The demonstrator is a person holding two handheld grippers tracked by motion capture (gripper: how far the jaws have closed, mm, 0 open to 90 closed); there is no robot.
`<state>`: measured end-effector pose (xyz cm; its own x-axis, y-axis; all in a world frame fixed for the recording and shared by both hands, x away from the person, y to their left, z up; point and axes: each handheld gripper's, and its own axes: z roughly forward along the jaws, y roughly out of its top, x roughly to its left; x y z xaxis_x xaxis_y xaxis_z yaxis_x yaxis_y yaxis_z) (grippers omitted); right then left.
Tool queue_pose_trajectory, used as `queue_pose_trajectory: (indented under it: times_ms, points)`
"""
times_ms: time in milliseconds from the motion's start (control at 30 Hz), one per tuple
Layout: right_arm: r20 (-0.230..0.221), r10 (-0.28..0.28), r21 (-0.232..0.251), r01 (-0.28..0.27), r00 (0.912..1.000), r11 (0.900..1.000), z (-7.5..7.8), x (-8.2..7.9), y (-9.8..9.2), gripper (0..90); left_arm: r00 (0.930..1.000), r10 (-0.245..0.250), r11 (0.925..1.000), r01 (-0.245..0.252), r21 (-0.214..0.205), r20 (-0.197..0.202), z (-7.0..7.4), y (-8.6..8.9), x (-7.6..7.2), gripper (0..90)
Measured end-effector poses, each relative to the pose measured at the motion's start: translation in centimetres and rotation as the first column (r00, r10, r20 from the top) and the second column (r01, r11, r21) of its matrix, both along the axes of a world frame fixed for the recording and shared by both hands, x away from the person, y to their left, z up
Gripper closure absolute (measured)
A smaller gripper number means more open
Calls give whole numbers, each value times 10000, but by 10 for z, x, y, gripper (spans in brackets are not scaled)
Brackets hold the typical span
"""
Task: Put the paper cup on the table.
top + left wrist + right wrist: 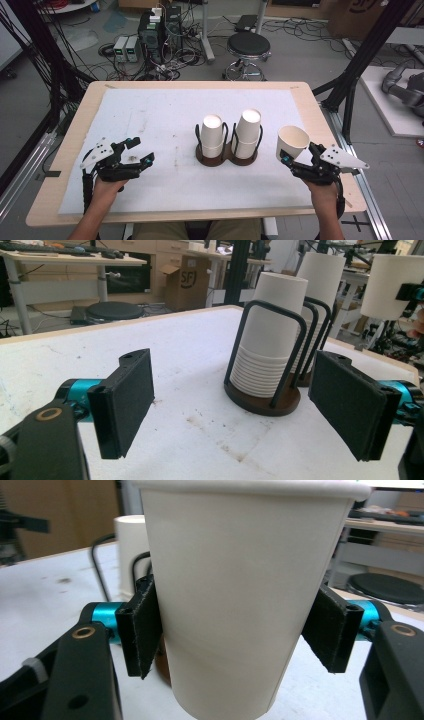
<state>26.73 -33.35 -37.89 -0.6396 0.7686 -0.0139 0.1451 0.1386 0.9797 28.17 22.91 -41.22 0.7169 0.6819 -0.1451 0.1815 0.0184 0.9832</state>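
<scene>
White padding covers the table (60, 165); right gripper (295, 159) jaws clasp an upright, mouth-up paper cup (291, 142).

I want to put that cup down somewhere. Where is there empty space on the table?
The white mat is bare from its far edge to the cup holder, and between the holder and the left gripper. It is crowded where the right gripper holds the paper cup beside the holder's stacks.

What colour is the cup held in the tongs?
White; the cup shows best in the right gripper view.
</scene>
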Motion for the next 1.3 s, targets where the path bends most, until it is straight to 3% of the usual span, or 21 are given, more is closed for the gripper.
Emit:
queue_pose_trajectory:
  times_ms: [400,600,733,867,967,1100,1300]
  points:
    - [-125,-1044,-208,1041,9945,9943,-6,28,-2,323,10000,-3,9998,4,175,-29,-1,-3,-2,183]
    - [-406,-1868,-289,1857,9816,9822,-15,51,-1,323,10000,3,9998,-1,196,-68,-2,-3,-2,183]
    - [-914,-2347,-236,2335,9678,9721,-26,69,1,323,10000,20,9995,-19,310,-53,-2,-3,-2,183]
    - [-1466,-2906,-409,2877,9456,9568,-38,86,4,323,10000,22,9993,-21,368,-31,-2,-3,-3,183]
    - [-1730,-3246,-275,3248,9299,9454,-44,94,4,323,10000,30,9992,-28,395,-51,-3,-2,-3,183]
    - [-2163,-3706,-588,3669,9032,9284,-53,104,5,323,10000,55,9988,-53,477,-53,-3,-2,-4,183]
    - [-2512,-4044,-1052,3906,8794,9145,-64,111,11,323,10000,41,9983,-39,583,-43,-3,-4,-5,183]
